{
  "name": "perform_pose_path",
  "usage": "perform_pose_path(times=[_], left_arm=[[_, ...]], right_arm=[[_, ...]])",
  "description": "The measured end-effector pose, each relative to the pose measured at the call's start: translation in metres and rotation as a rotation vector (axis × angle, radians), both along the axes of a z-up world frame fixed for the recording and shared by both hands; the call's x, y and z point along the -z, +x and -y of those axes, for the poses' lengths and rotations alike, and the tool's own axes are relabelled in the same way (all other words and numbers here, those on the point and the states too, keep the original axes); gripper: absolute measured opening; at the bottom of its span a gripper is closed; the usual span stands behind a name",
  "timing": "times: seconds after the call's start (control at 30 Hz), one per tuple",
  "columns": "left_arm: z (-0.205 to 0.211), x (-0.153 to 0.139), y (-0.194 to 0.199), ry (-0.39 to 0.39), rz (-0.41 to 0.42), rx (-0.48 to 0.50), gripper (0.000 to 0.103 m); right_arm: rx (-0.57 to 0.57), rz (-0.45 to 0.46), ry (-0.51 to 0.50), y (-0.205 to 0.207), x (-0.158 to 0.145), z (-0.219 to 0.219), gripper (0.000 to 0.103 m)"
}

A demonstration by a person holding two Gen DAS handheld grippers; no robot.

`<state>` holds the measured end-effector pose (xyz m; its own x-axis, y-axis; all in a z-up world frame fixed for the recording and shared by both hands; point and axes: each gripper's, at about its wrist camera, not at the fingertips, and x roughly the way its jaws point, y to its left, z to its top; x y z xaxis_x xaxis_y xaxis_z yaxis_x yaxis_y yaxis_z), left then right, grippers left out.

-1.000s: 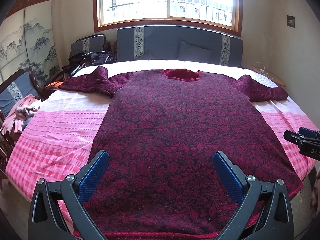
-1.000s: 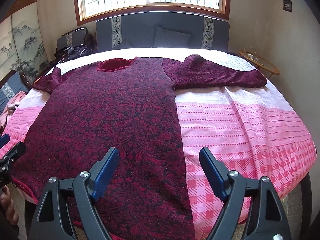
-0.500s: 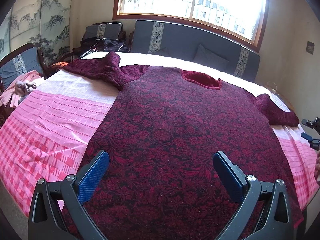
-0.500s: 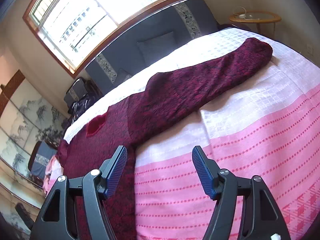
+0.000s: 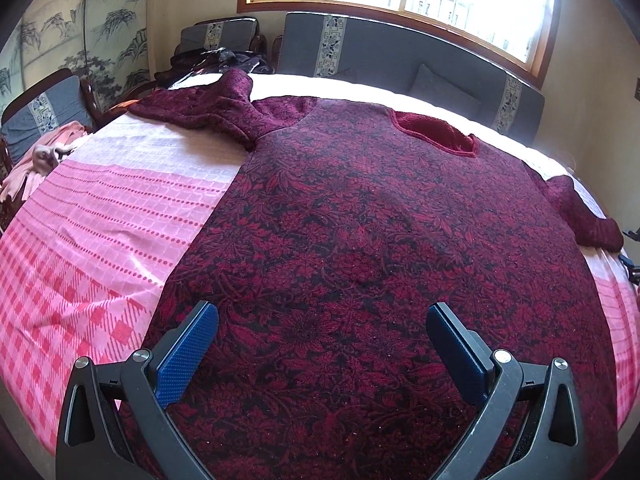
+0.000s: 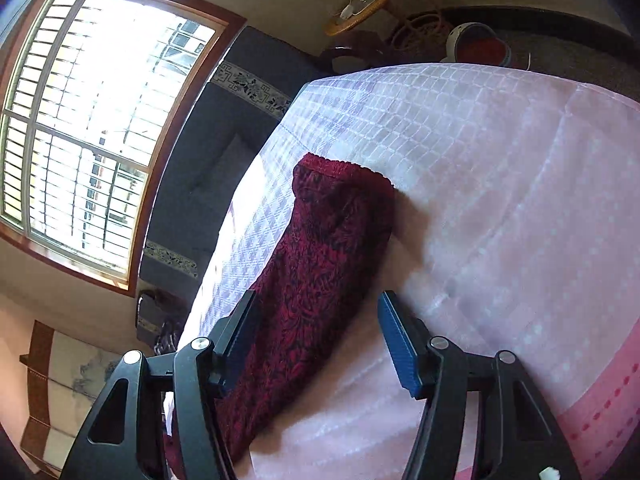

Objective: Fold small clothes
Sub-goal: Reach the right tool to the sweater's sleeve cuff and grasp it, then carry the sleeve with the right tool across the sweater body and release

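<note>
Sweater sleeve [image 6: 320, 264] — between the closing right hand-held gripper's [image 6: 320, 316] jaws.

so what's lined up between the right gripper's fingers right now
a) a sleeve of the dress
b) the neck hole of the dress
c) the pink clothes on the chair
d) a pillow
a: in the right wrist view the right gripper has the dark red sleeve running out between its closing jaws, lying on the pink bedspread, not yet pinched.

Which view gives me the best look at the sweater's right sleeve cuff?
Right wrist view: the sleeve cuff lies straight ahead of the closing right gripper, flat on the bedspread. Left wrist view shows the cuff only small, at the frame's distorted right edge.
</note>
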<state>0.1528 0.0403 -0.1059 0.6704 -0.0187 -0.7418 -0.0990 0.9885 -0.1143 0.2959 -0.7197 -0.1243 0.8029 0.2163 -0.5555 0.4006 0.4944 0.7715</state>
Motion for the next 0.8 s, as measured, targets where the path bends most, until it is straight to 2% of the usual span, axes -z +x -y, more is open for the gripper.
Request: perform_pose_path(times=[0.17,0.23,0.27,0.3,0.37,0.43,0.53,0.73,0.8], left_arm=[[0.008,0.002,0.002,0.032,-0.026,0.021,0.103],[0.011,0.002,0.0,0.046,-0.026,0.028,0.103],[0.012,0.003,0.0,0.051,-0.027,0.029,0.103],[0.012,0.003,0.0,0.055,-0.028,0.03,0.103],[0.012,0.002,0.0,0.055,-0.027,0.033,0.103],[0.011,0.002,-0.002,0.052,-0.023,0.032,0.103],[0.011,0.001,-0.004,0.042,-0.017,0.047,0.103],[0.015,-0.011,-0.01,0.048,0.033,0.094,0.103],[0.011,-0.022,-0.013,0.037,0.066,0.094,0.103]], right_arm=[[0.017,0.004,-0.013,0.015,-0.002,0.011,0.055],[0.026,-0.02,-0.023,0.021,0.001,0.013,0.041],[0.042,-0.036,-0.007,0.022,0.006,0.015,0.02],[0.058,-0.071,0.019,0.023,0.013,0.019,0.007],[0.081,-0.05,0.066,0.017,0.018,0.023,0.008],[0.086,-0.062,0.009,0.01,0.01,0.016,0.009],[0.073,0.007,-0.014,-0.005,-0.016,-0.002,0.009],[-0.108,0.129,-0.059,-0.009,-0.082,-0.09,0.009],[-0.17,0.163,-0.036,-0.004,-0.095,-0.127,0.009]])
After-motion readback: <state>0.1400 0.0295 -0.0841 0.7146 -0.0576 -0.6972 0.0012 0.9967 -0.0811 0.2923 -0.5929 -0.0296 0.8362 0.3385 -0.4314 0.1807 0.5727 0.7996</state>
